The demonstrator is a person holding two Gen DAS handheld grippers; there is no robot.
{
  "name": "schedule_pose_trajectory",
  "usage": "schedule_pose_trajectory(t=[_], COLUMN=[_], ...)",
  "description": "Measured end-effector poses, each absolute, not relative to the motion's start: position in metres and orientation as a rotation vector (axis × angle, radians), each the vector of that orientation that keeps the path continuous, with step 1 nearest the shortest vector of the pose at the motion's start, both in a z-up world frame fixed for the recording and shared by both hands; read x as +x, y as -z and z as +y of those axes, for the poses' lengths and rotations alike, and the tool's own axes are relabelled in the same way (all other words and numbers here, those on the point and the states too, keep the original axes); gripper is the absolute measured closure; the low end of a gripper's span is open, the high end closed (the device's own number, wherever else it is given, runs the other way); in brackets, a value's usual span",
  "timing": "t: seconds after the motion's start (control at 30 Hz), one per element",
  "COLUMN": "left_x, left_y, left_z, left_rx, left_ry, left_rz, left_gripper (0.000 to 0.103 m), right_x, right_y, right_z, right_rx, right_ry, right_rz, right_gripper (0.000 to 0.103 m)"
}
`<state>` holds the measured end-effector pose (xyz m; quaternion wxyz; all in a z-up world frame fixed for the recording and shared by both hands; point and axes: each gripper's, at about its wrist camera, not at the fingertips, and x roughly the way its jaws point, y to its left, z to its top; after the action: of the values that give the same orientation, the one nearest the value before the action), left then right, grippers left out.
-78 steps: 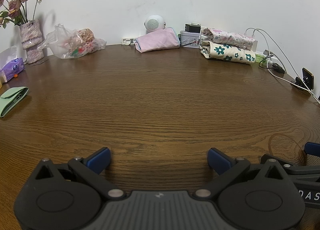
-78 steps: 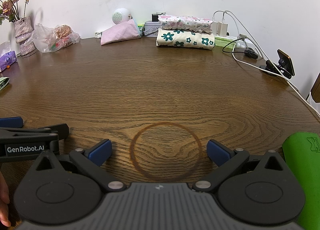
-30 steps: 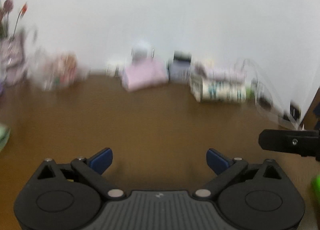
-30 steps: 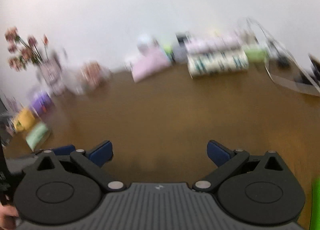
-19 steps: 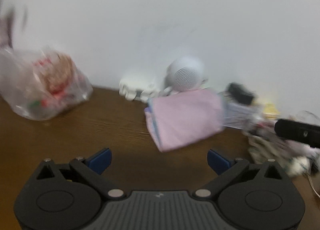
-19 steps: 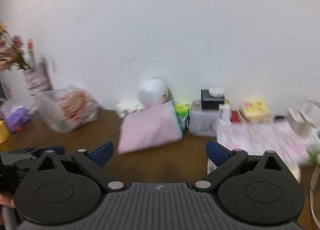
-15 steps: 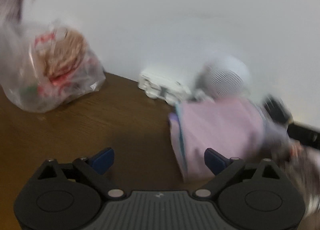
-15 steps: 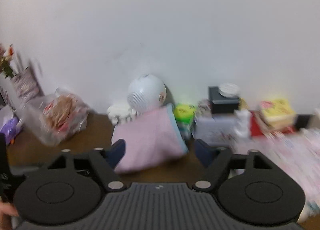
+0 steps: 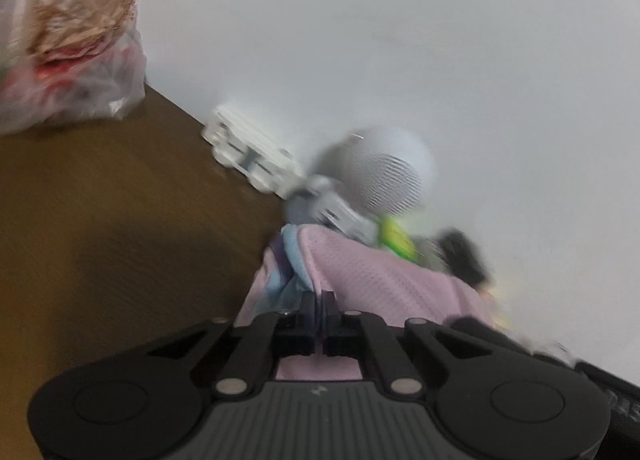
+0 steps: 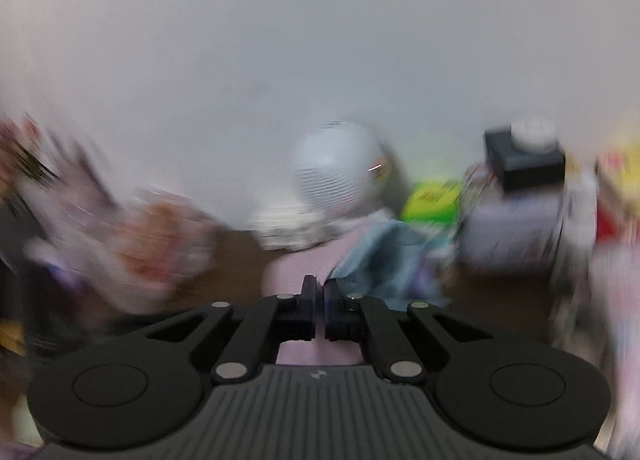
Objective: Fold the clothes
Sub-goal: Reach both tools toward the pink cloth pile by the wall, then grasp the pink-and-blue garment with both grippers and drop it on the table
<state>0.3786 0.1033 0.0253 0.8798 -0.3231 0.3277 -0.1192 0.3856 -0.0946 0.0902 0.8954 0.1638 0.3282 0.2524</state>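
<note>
A pink mesh garment with a light blue lining lies at the back of the wooden table by the wall. My left gripper is shut on its near left edge. In the right wrist view the same pink garment shows with its blue lining turned up. My right gripper is shut on its near edge. Both views are blurred by motion.
A white round speaker stands behind the garment against the wall, with a white power strip to its left. A clear plastic bag of snacks sits far left. A black box, green packet and other clutter lie right.
Both grippers moved from the near table to the back wall and closed on the pink garment; half a second ago their jaws were open.
</note>
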Motion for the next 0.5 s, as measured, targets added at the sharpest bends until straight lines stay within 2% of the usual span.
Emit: schedule_pose_trajectory(t=[0.13,0.23,0.33,0.5], left_x=[0.258,0.156,0.042,-0.047], left_y=[-0.063,-0.081,-0.079,-0.041], left_z=[0.094,0.078,0.059,0.047], left_rx=[-0.59,-0.483,-0.229,-0.243], left_ry=[0.379,0.464,0.496,0.506], left_rz=[0.598,0.551,0.536,0.625], left_gripper=[0.103,0.103,0.102,0.102], right_x=[0.25,0.126,0.023,-0.073], right_y=[-0.108,-0.116,-0.115,-0.076], right_z=[-0.104,-0.122,-0.152,-0.192], right_rx=[0.349,0.248,0.136,0.053], right_ry=[-0.552,-0.567,-0.548,-0.497], right_rz=[0.625,0.504,0.444,0.556], right_gripper=[0.101,0.101,0.101,0.101])
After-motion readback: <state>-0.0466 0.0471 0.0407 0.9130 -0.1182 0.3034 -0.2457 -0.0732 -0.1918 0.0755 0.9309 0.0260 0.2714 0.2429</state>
